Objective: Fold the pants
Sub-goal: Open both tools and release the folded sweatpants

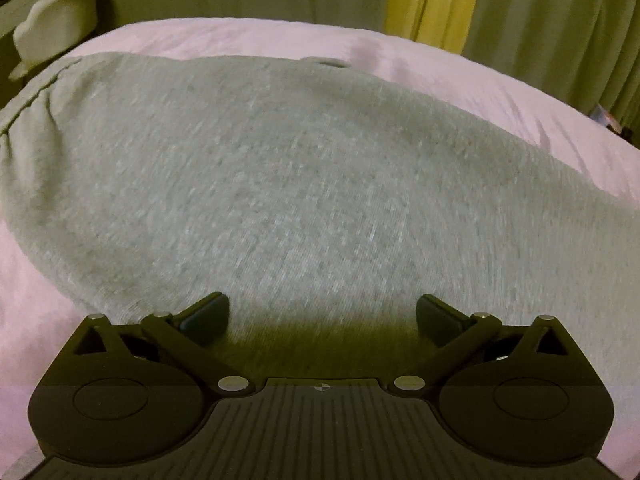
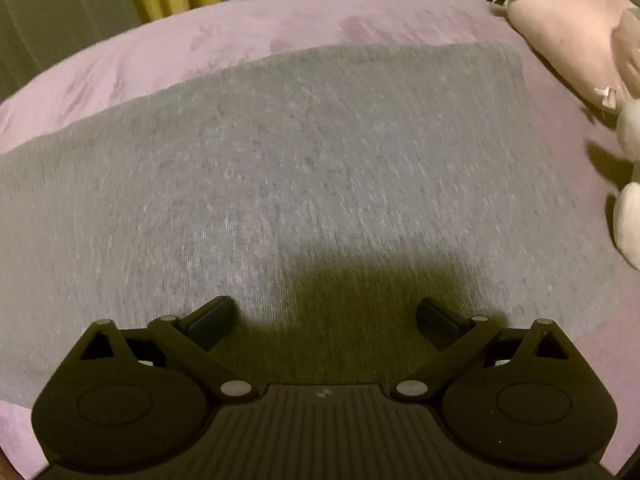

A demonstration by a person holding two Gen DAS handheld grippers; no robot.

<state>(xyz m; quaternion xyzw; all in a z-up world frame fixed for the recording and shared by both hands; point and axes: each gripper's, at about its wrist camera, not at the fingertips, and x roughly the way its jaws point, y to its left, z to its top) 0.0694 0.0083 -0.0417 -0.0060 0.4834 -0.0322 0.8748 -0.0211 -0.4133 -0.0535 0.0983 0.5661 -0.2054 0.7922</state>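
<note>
Grey knit pants lie flat on a pale purple bed. In the left wrist view the gathered waistband is at the far left. My left gripper is open and empty, hovering just above the near part of the fabric. In the right wrist view the pants stretch across the bed, with a straight hem edge at the right. My right gripper is open and empty, low over the fabric, casting a shadow on it.
Green and yellow curtains hang behind the bed. A pale cushion stands at the far left. Pink and white plush toys lie on the bed right of the pants.
</note>
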